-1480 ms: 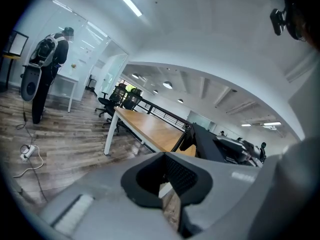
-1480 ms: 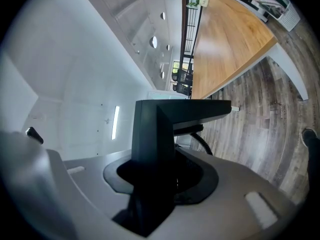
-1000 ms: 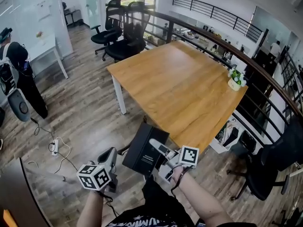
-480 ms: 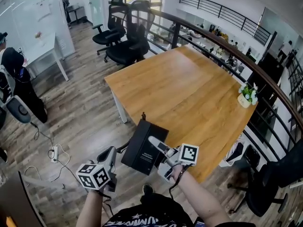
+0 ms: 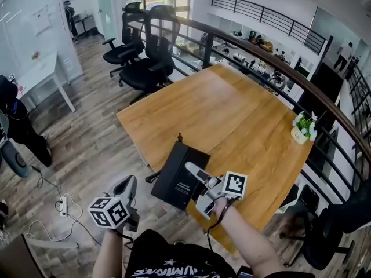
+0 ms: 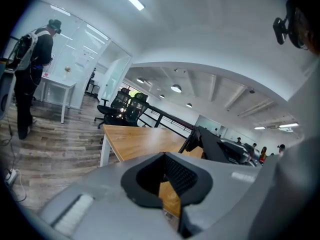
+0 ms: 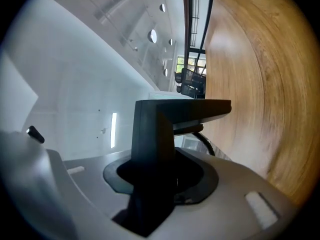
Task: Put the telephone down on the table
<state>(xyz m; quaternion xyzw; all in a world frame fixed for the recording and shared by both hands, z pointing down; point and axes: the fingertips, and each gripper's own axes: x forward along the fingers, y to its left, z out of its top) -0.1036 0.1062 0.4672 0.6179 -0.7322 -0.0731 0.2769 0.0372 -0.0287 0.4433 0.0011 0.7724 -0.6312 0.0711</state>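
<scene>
A black telephone (image 5: 177, 178) hangs tilted in the air over the near edge of the wooden table (image 5: 226, 109). My right gripper (image 5: 194, 177) is shut on its right side. In the right gripper view the dark body (image 7: 157, 134) fills the gap between the jaws, with wood (image 7: 255, 74) beyond it. My left gripper (image 5: 128, 185) is shut and empty, low at the left over the floor and apart from the phone. From the left gripper view the telephone (image 6: 216, 148) and its coiled cord show at the right, above the table (image 6: 142, 140).
Black office chairs (image 5: 145, 62) stand at the table's far left corner. A small potted plant (image 5: 302, 127) sits near the right edge, by the dark railing (image 5: 272, 57). A white desk (image 5: 40, 68), a person (image 5: 14, 120) and a power strip (image 5: 61, 204) are at the left.
The view has closed in on the table. Both grippers and the telephone have moved forward, so the phone is now over the table's near edge instead of the floor.
</scene>
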